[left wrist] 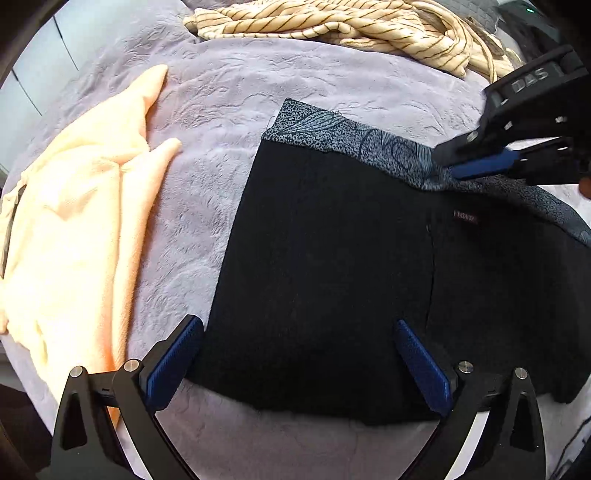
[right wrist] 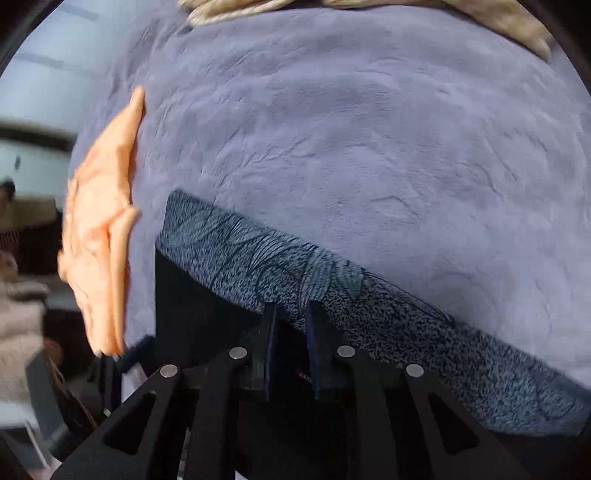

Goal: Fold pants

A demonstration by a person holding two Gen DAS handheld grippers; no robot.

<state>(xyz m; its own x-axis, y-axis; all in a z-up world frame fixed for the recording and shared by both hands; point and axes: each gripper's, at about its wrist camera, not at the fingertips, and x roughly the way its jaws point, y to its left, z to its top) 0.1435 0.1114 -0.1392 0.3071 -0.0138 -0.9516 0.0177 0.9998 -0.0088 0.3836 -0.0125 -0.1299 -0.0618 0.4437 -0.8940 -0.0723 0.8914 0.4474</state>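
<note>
Black pants (left wrist: 332, 258) lie folded flat on a lavender blanket (left wrist: 221, 110), with a grey-blue patterned waistband (left wrist: 332, 125) along the far edge and a small red label (left wrist: 466, 218). My left gripper (left wrist: 295, 323) is open wide, one finger at the pants' left edge and the other over the black cloth near the front hem. My right gripper (left wrist: 443, 162) reaches in from the right with its tip at the waistband. In the right wrist view that gripper (right wrist: 291, 306) has its fingers a narrow gap apart above the waistband (right wrist: 406, 325), and no cloth shows pinched between them.
A peach garment (left wrist: 74, 221) lies crumpled to the left of the pants, also visible in the right wrist view (right wrist: 99, 240). A cream striped cloth (left wrist: 332, 22) is heaped at the back. Bare blanket (right wrist: 369, 147) stretches beyond the waistband.
</note>
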